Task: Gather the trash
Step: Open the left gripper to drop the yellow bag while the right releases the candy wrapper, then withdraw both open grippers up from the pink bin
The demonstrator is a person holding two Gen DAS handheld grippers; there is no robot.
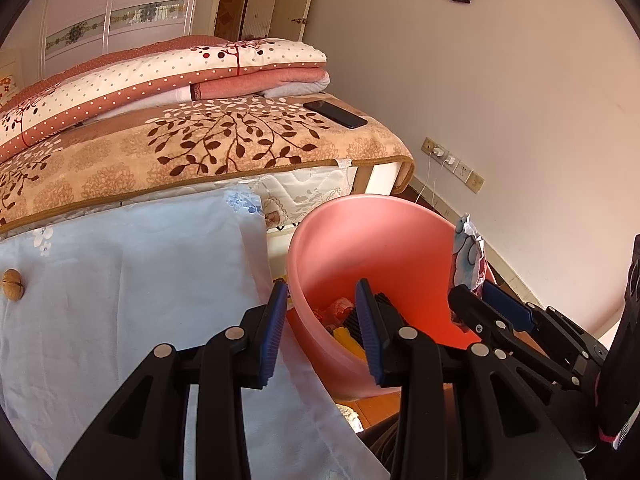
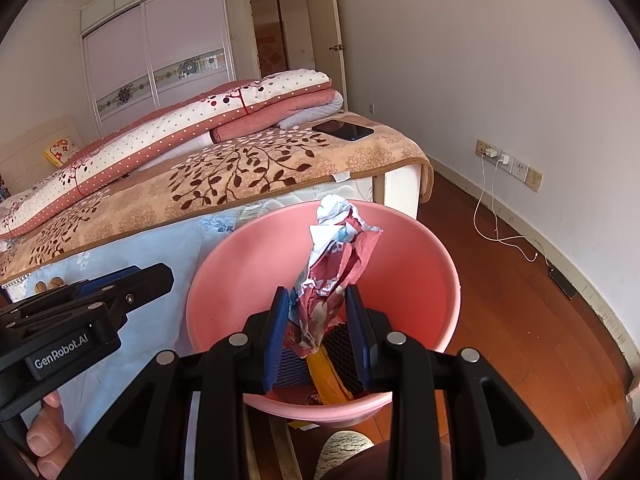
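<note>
The right gripper (image 2: 316, 320) pinches a crumpled red and blue wrapper (image 2: 340, 256) above the pink basin (image 2: 248, 256) in the middle of the frame. The left gripper (image 1: 322, 334) has its fingers spread, with the basin rim between them. In the basin lies a yellow wrapper (image 2: 328, 376). A walnut (image 1: 13, 285) lies on the light blue sheet (image 1: 120, 280) at the left.

Bedroom: white walls (image 2: 500, 60), reddish wood floor (image 2: 520, 300), bed (image 2: 240, 168) with folded quilts (image 2: 200, 120), sliding-door wardrobe (image 2: 160, 60).
</note>
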